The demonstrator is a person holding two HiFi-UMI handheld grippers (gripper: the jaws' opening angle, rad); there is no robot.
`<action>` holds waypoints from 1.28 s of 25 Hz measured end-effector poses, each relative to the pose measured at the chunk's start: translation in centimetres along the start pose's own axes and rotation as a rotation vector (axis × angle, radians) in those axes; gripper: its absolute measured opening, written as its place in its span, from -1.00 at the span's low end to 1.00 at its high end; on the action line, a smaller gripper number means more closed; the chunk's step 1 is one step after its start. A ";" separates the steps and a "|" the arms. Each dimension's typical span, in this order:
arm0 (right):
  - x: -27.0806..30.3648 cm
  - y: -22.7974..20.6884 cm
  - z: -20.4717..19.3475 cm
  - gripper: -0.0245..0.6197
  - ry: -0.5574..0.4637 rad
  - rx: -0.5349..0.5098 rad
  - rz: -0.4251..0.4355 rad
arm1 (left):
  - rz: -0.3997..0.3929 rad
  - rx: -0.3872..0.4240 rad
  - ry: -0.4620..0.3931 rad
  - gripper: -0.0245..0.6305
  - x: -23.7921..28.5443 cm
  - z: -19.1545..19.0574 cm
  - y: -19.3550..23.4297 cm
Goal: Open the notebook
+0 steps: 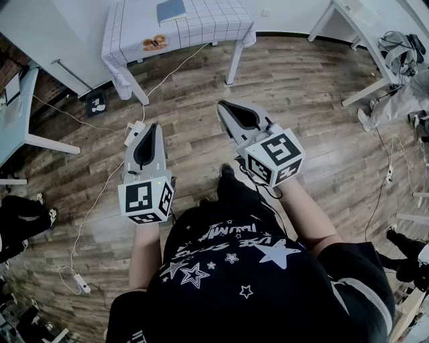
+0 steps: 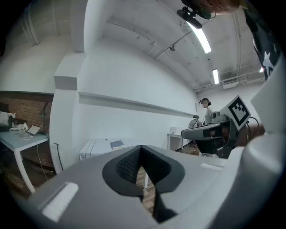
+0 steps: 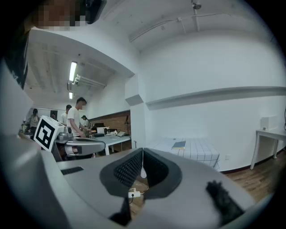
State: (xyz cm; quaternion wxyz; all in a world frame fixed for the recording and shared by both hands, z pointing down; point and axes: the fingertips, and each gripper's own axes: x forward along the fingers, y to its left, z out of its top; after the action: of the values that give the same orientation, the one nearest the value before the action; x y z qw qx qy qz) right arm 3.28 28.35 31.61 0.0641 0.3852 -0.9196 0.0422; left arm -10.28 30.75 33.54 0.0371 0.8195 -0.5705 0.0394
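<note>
The blue rectangular closed notebook (image 1: pixel 171 10) lies on the grid-patterned white-clothed table (image 1: pixel 214 25). The grey left gripper (image 1: pixel 153 127) and the grey right gripper (image 1: pixel 222 104) are held well short of the table, jaws fully together, gripping nothing.

Notebook (image 1: pixel 171 10), blue-grey cover, closed, lying flat, cover up, on the white grid-lined tablecloth (image 1: pixel 214 23) of a small table (image 1: pixel 236 60), near the table's far edge, roughly mid-width, across the wooden floor (image 1: pixel 301 100).
</note>
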 end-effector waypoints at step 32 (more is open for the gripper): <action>2.1 -0.5 -2.2 -0.87 -0.052 0.125 -0.040 | 0.006 -0.056 0.052 -0.90 -0.2 -2.7 3.7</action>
State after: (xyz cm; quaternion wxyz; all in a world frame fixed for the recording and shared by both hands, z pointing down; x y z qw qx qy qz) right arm 2.36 26.80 34.14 0.0168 0.4078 -0.9087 0.0880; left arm -13.91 29.98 36.21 0.0745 0.8152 -0.5726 0.0450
